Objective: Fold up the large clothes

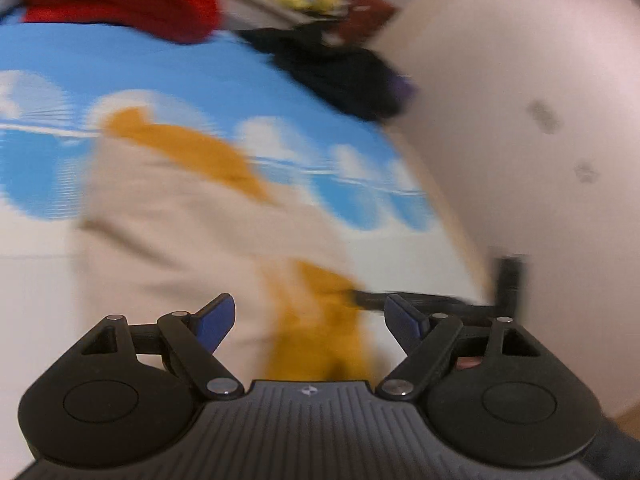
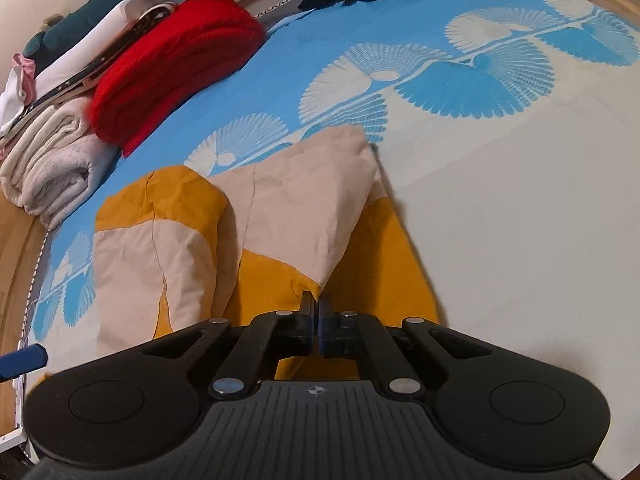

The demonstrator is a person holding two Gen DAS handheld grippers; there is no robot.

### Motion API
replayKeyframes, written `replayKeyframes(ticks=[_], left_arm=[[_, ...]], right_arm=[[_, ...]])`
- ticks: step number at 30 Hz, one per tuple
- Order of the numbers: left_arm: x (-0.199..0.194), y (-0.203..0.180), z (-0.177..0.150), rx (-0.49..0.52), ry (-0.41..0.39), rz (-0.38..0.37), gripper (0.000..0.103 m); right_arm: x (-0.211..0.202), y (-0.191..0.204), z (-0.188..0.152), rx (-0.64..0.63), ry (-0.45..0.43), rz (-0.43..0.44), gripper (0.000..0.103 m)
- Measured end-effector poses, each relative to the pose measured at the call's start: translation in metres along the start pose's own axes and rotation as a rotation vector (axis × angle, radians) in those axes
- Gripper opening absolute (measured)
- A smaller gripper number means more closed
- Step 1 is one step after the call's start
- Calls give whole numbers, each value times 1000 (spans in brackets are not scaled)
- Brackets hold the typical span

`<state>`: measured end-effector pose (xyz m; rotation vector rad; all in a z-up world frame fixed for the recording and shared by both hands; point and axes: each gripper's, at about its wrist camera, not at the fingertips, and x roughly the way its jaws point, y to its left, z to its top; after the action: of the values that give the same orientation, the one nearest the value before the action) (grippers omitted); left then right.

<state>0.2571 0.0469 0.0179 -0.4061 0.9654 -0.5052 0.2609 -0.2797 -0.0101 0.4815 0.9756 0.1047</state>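
partway through folding the jacket, one edge pinched in my right tool

my right tool (image 2: 319,312) is clenched on a yellow edge of the beige-and-mustard jacket (image 2: 256,216), which lies on the bed (image 2: 520,220) with its sleeves already turned in over the body, so i judge the fold well started but not finished: it is still loose and lumpy, not a flat packet. my left tool (image 1: 308,316) is released, its blue pads spread wide, hovering over the same jacket; that view is blurred. the jacket looks like a thin, crinkly woven shell that holds soft creases. near it sit a fuzzy red knit (image 2: 172,64) and a rolled white blanket (image 2: 52,168), folded and stacked at the bed's edge.
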Motion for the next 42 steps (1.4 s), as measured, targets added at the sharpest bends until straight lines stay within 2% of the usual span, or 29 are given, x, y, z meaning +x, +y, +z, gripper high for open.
replayKeyframes(ticks=[2, 5, 7, 9, 10, 11, 12, 14, 18, 21, 23, 25, 26, 27, 29, 31, 33, 34, 36, 37, 38, 40, 42], left_arm=[[7, 16, -6, 35, 32, 142, 82], [27, 35, -22, 41, 128, 235, 78], [43, 29, -38, 97, 172, 221, 79], [55, 7, -51, 197, 195, 206, 81], [61, -6, -57, 240, 195, 164, 82], [66, -18, -64, 265, 203, 104, 82], [72, -28, -68, 282, 216, 64, 82], [81, -41, -77, 330, 219, 85, 82], [87, -36, -71, 293, 218, 91, 81], [75, -35, -69, 291, 209, 70, 82], [67, -33, -69, 300, 215, 64, 82], [57, -34, -64, 314, 205, 68, 82], [52, -32, -61, 315, 194, 72, 82], [42, -27, -58, 306, 170, 81, 82], [24, -10, -45, 245, 110, 104, 82], [8, 6, -34, 187, 65, 135, 82], [-2, 16, -25, 147, 15, 172, 84], [-5, 19, -23, 124, -2, 174, 84], [-1, 21, -21, 90, 1, 161, 85], [5, 17, -20, 93, 12, 151, 86], [13, 11, -20, 109, 25, 142, 86], [28, -3, -24, 157, 59, 134, 86], [38, -15, -30, 196, 81, 120, 86]], right_arm=[[-2, -2, 0, -6, -5, -5, 0], [-4, -3, 2, -8, -31, -8, 1], [-8, 1, 4, -17, -65, -10, 5], [-21, 6, 8, -37, -166, -7, 11], [-28, 8, 10, -36, -201, 31, 17], [-33, 7, 11, -25, -221, 89, 32], [-34, 8, 11, -18, -217, 134, 47], [-20, 12, 8, -25, -136, 164, 53], [21, 25, -4, -34, 57, 171, 53], [41, 38, -12, -50, 129, 154, 53], [52, 49, -17, -49, 162, 172, 53], [59, 60, -22, -73, 178, 174, 37], [59, 64, -23, -92, 181, 165, 13], [59, 67, -24, -107, 182, 165, 4], [49, 70, -21, -131, 139, 193, 2], [25, 62, -10, -125, 56, 251, 2], [-17, 44, 6, -89, -90, 309, 2], [-37, 34, 12, -96, -166, 295, 2], [-53, 16, 17, -159, -242, 147, 2], [-50, 4, 18, -165, -241, 35, 2], [-44, -7, 19, -149, -225, -36, 2], [-34, -24, 20, -114, -188, -97, 2], [-31, -29, 22, -89, -188, -77, 2]])
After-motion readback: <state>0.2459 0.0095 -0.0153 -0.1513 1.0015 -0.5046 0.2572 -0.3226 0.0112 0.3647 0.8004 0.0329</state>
